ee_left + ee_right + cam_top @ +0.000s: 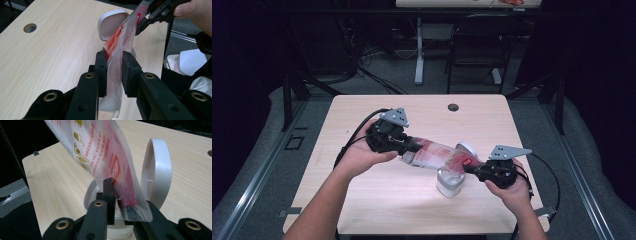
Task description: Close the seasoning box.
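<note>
Together, we clamp both grippers' fingers, left [412, 146] and right [471, 168], on the pouch [434, 154] above the white container [449, 183].

High view: above the person's side, looking forward and down over the whole worktop [362, 210].
Left claw view: close behind its own jaws, facing the white container [111, 23].
Right claw view: close, low, facing the same container.
Shared: all three see the container and the worktop around it.

Lab: bare desk [362, 210], floor cables [377, 75], framing [287, 100].
</note>
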Available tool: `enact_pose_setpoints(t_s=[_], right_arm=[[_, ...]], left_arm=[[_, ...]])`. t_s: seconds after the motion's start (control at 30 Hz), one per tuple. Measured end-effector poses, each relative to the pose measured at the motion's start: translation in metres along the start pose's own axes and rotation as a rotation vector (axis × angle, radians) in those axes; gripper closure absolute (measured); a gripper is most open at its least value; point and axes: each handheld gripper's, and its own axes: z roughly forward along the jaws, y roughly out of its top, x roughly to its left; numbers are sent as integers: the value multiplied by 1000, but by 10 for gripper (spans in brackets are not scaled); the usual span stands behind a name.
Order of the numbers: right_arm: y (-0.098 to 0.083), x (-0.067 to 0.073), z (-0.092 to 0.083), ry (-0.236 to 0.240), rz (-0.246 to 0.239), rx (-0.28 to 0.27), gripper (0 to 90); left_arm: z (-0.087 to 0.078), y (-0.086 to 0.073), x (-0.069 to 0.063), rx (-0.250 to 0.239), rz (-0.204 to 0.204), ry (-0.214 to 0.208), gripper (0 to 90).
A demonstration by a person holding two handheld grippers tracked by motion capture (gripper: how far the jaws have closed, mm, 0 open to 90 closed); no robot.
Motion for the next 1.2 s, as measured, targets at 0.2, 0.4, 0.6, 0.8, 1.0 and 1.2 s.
enact_pose_setpoints(t_s=[0.2,0.4,0.6,0.8,1.0,1.2], right_arm=[[0,0,1,2,6,2,874],[-1,0,2,17,20,-4,887],[-2,-1,3,16,24,-2,890],[-3,-2,3,13,26,4,893],[-4,-3,4,16,28,2,896],[-4,-3,4,16,26,12,898]], left_arm=[[0,2,-1,-2,8,2,769],[-1,4,-2,-5,4,3,769],[-1,8,-4,-1,17,3,768],[0,10,-4,-4,14,3,765],[1,11,-3,-6,12,4,759],[1,10,-3,-7,9,2,748]])
